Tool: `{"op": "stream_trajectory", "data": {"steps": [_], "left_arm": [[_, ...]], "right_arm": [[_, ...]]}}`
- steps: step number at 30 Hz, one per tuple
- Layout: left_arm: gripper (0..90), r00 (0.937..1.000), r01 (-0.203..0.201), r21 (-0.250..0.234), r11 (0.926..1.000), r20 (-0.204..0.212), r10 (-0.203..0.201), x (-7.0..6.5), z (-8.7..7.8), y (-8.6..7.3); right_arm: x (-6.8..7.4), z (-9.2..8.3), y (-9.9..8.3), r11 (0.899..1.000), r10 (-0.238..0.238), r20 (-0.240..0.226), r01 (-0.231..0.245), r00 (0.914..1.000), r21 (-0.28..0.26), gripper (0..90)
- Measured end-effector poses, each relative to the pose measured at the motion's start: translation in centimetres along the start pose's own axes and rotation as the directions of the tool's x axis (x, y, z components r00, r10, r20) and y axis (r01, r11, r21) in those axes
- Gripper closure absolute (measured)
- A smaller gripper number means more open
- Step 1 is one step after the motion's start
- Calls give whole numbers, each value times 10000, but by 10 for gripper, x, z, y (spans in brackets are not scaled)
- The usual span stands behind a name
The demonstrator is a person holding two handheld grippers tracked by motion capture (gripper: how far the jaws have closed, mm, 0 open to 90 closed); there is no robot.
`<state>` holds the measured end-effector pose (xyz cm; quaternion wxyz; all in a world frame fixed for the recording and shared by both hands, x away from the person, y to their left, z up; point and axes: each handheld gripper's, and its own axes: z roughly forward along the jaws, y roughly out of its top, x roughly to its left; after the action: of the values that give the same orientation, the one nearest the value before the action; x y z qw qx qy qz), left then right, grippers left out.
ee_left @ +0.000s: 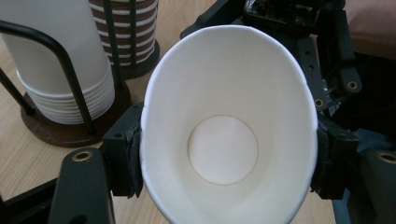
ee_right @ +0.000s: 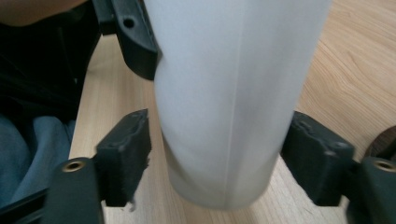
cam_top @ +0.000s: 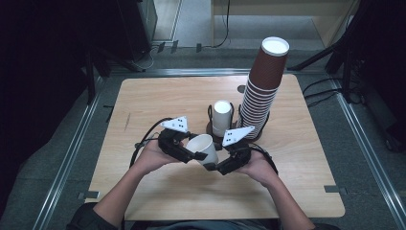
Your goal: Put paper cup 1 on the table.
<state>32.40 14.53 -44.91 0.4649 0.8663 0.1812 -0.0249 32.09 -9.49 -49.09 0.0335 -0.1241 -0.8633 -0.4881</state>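
Observation:
A white paper cup [cam_top: 203,146] is held over the table's front middle, between both hands. My left gripper [cam_top: 195,155] is shut on it: in the left gripper view its pads [ee_left: 128,154] press the rim of the cup [ee_left: 224,93] into an oval, and I look into the empty inside. My right gripper [cam_top: 214,166] comes in from the right, its jaws around the cup's lower body [ee_right: 224,102]. The left pad [ee_right: 128,149] stands a little off the wall, so the right gripper [ee_right: 217,158] is open.
Behind the cup a dark wire rack [cam_top: 213,128] holds a short stack of white cups [cam_top: 221,115]. Beside it on the right rises a tall leaning stack of brown striped cups [cam_top: 262,86]. The wooden table [cam_top: 143,105] has dark floor all round it.

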Motion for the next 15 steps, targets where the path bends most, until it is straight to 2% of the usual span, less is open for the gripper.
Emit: {"op": "stream_trajectory", "data": {"steps": [1,2,3,5,6,7,9,10,12,15], "left_arm": [[279,10000,48,49,10000,3,-48,1,-2,0],[279,10000,63,33,10000,-14,-63,2,-3,0],[279,10000,83,39,10000,-31,-82,2,-4,0],[279,9999,42,75,10000,-134,-41,3,-6,-1],[279,9999,64,88,9999,-110,-63,3,-7,-1],[279,9999,80,146,9999,-76,-79,4,-8,-1],[278,10000,81,263,9996,-26,-80,5,-8,-2],[273,9998,103,339,9994,148,-108,6,-9,-3],[269,9999,-22,342,9994,-129,26,5,-9,-3],[271,9999,79,443,9990,-135,-73,7,-11,-3]], "right_arm": [[1,0,0,9997,100,35,-101,9999,212,241],[1,0,-1,9995,-101,196,95,9998,310,236],[1,0,-1,9990,45,150,-51,9999,441,232],[2,0,-1,9982,-54,372,32,9993,593,228],[2,-1,-1,9977,45,390,-71,9992,669,229],[1,-1,-1,9980,-79,506,47,9987,635,228],[1,-2,-2,9982,-36,592,0,9982,607,229],[1,-3,-2,9978,87,593,-126,9982,655,229],[1,-5,-3,9974,68,728,-120,9973,706,230],[3,-6,-4,9946,294,858,-377,9959,968,230]]}}
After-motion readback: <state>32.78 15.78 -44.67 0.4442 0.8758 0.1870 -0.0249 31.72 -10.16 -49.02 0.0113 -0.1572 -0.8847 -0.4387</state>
